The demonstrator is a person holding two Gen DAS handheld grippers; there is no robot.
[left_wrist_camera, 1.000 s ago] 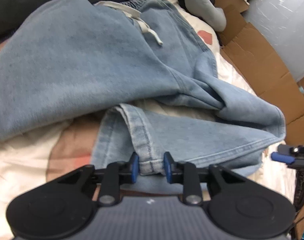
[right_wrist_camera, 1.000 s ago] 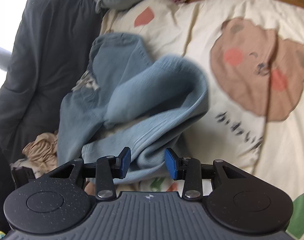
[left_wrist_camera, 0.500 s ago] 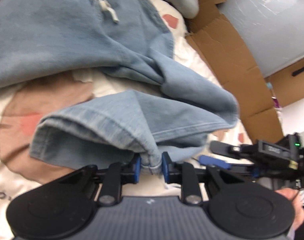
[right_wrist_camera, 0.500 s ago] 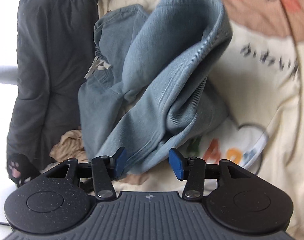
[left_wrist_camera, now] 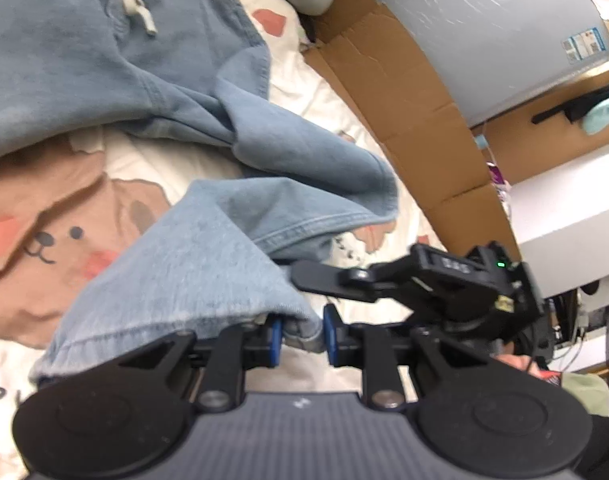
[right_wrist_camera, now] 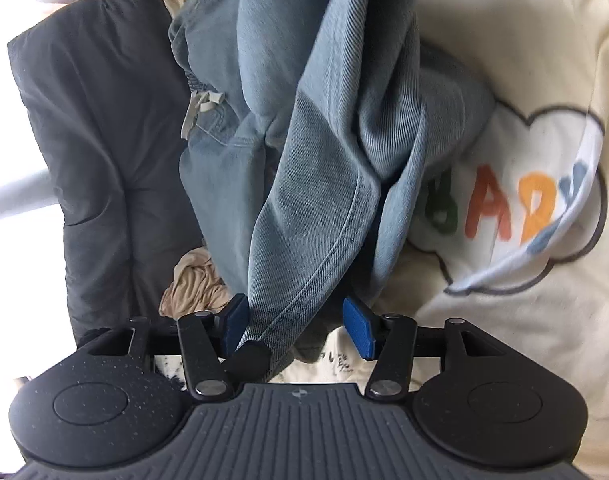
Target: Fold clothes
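Pinching the jeans hem with my left gripper, lower centre. My right gripper is hanging apart around draped denim over the bedsheet.

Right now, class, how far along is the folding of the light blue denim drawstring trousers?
Done: nothing folded; the light blue denim drawstring trousers lie rumpled on the cream bear-print bedsheet. In hand: the left gripper pinches one leg hem; the right gripper, jaws wide, has denim between them. Left: aligning legs, then folding.

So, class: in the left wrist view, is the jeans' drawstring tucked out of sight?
No: the pale drawstring lies plainly visible on the jeans near the waistband.
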